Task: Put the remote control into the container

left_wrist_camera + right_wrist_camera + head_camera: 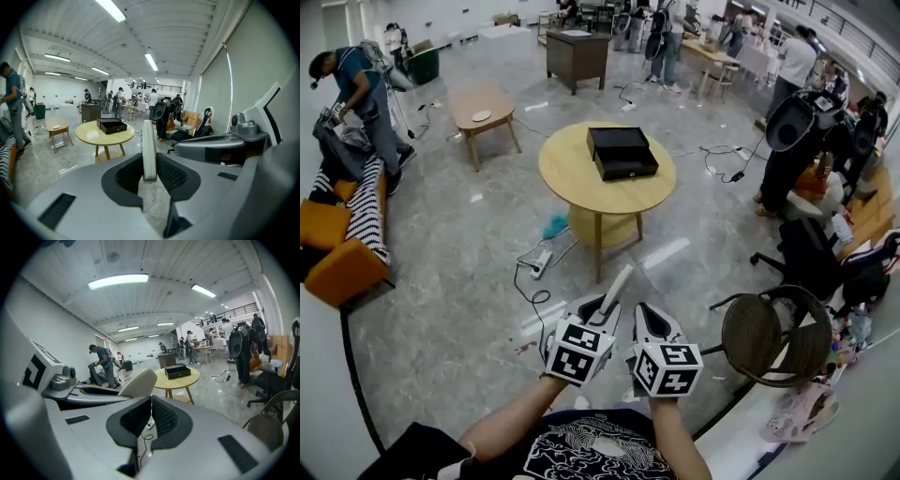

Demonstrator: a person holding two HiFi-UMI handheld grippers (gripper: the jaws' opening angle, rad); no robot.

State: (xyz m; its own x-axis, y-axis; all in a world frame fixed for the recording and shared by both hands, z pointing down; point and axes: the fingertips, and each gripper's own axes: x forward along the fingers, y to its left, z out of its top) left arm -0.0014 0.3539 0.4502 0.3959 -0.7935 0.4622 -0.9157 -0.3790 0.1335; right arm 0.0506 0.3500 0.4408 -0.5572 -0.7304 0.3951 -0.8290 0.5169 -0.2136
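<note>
White remote control [149,140] clamped in left gripper [150,174] | right gripper [150,417] closed, empty | container [622,153] on table [567,178]

Floor [459,272] up to the counter [572,173] is open, crossed by a cable [528,292] and power strip [540,263]. Bare counter rings the container [622,153]. A chair [761,336] stands right.

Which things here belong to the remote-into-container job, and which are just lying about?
Job: remote, gripped by the left gripper; container on the round table.
Lying about: small table, sofa, chair, power strip.
</note>
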